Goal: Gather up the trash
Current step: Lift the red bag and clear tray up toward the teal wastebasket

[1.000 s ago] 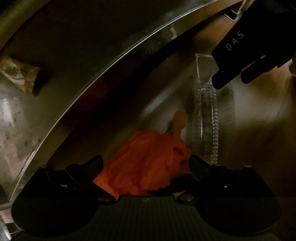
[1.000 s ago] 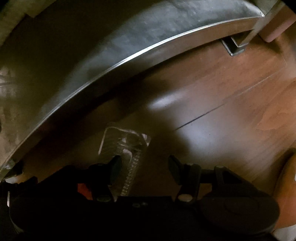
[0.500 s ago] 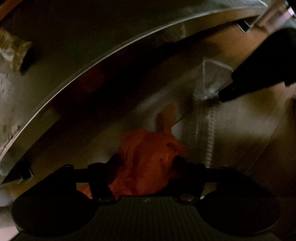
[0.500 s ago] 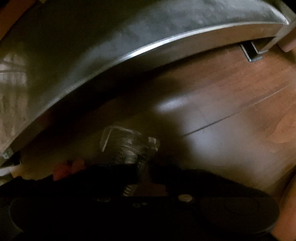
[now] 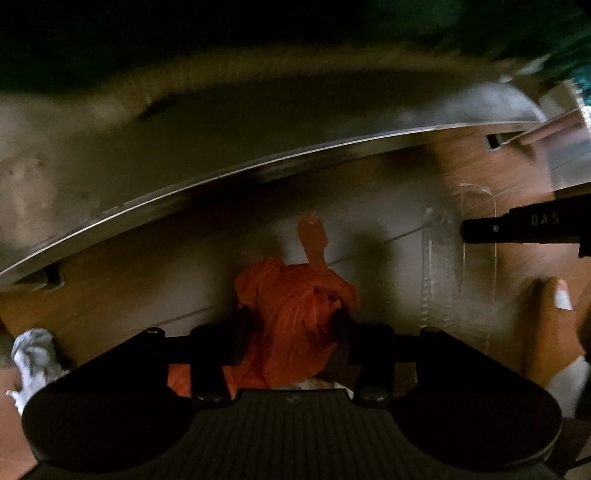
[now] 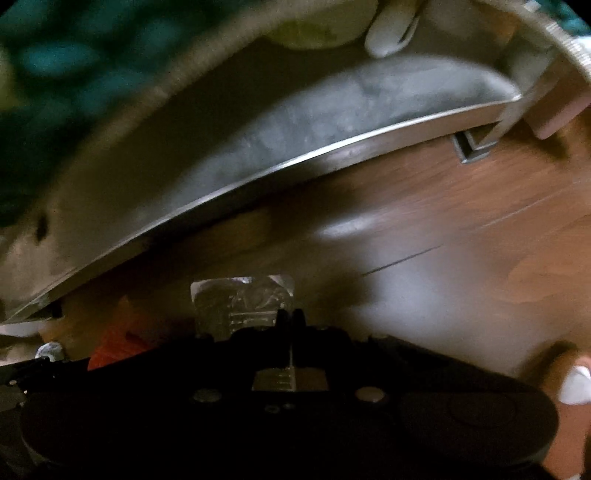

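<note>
The only writing to be read is "DAS", in pale letters on the black finger of the right hand-held gripper [image 5: 466,230], which reaches in from the right edge of the left wrist view. Its tip meets a clear plastic wrapper [image 5: 448,266] with a ribbed, crimped edge. In the right wrist view the two fingers stand nearly together, with only a thin sliver of light between them, nipped on the near edge of that wrapper [image 6: 242,301].

The left hand-held gripper [image 5: 290,332] has its fingers drawn in against a crumpled orange plastic bag [image 5: 295,314], one finger pressing each side; a loose orange flap sticks out ahead of the bundle. The bag and wrapper sit side by side over a wooden floor [image 6: 461,206], just in front of the bright lower edge of a long metal bench [image 5: 229,170]. Whether either is lifted clear of the boards I cannot tell, since the frames are dim and smeared.

The left view alone shows a white crumpled scrap [image 5: 33,350] at the far left and a thumb with a pale nail at the right. The right view alone shows a bracket-like metal foot [image 6: 474,147] on the floor and a pale round object [image 6: 391,29] on top; the orange bag there is only a corner at lower left.
</note>
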The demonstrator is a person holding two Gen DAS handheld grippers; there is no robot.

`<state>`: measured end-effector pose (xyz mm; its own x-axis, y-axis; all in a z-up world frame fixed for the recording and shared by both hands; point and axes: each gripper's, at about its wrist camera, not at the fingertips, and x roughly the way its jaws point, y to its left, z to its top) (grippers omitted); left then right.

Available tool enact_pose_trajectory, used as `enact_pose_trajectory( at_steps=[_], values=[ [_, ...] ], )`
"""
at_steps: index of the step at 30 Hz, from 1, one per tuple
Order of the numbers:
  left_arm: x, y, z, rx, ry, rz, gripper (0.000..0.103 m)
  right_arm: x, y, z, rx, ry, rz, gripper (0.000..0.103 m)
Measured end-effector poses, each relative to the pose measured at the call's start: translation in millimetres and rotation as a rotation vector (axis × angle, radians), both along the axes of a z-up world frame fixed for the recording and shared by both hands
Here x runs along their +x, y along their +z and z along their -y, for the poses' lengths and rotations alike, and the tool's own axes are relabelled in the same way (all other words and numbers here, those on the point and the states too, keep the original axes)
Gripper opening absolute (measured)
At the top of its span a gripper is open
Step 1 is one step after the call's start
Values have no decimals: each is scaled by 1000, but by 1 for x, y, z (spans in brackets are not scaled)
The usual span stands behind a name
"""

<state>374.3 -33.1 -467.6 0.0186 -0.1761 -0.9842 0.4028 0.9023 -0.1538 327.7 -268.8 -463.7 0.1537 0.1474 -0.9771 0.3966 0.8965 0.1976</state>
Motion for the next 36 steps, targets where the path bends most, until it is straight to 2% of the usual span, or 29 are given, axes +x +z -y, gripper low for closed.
enact_pose_trajectory(
  at_steps=[6, 9, 18, 23, 28, 36],
  values=[
    [-16, 75, -5, -2, -32, 25, 44, -26, 66, -1, -6, 42, 53, 1],
    [-27, 114, -2, -8, -35, 53, 44, -37, 110, 3, -12, 69, 105, 1],
    [-87, 250, 5, -74, 83, 173, 45, -83, 243, 6, -21, 169, 324, 1],
    [-124, 318, 9, -94, 151, 278, 45, -107, 319, -1, -23, 217, 455, 1],
    [-151, 390, -1, -148, 228, 412, 45, -125, 390, -14, -64, 294, 599, 1],
    [-162, 502, -13, -223, 310, 643, 45, -122, 508, -42, -139, 417, 818, 1]
  ],
)
